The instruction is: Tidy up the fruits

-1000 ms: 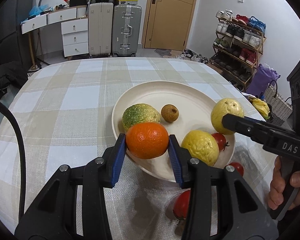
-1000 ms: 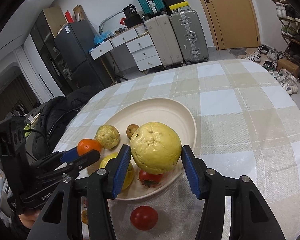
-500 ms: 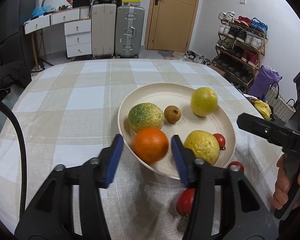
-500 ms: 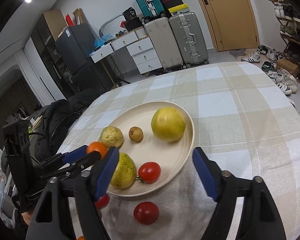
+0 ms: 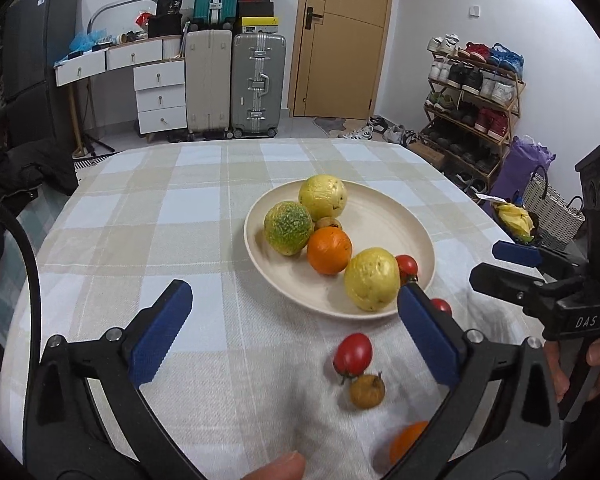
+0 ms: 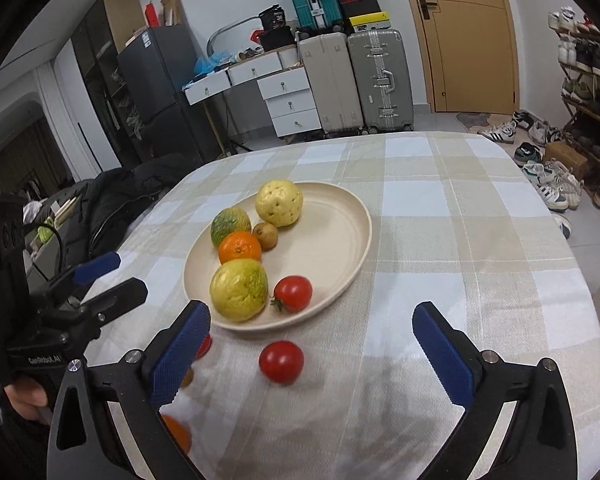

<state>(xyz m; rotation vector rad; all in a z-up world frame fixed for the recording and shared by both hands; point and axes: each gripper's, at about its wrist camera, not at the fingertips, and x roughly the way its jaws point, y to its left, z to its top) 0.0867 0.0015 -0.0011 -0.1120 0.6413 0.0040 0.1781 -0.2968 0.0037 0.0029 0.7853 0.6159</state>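
A: Where does the fruit sit?

B: Most of it is on the cream plate [image 5: 416, 236] on the checked surface [image 5: 148, 216]. An orange [image 5: 329, 250] lies near the plate's middle, touching a green-and-yellow fruit [image 5: 288, 228] and a small brown fruit [image 5: 329, 223]. A yellow fruit [image 5: 323, 197] sits at the far side, a second yellow fruit [image 5: 372, 279] at the near rim, with a tomato [image 5: 406, 266] just beside it.

A: Anything off the plate?

B: Yes. On the cloth nearer the camera lie a loose tomato [image 5: 353, 353], a little brown fruit [image 5: 366, 390] touching it, another tomato [image 6: 281, 361] and a second orange [image 5: 407, 442], partly hidden by the claw arm.

A: And the claws?

B: The left claw [image 5: 292, 332] has its jaws spread wide and opening, with nothing pressed between the blue pads; only cloth and the loose tomato show in the gap. The right claw [image 6: 312, 352] is likewise opening, empty, hanging over the near cloth short of the plate.

A: Hands?

B: A hand [image 5: 596, 364] grips the right claw's handle.
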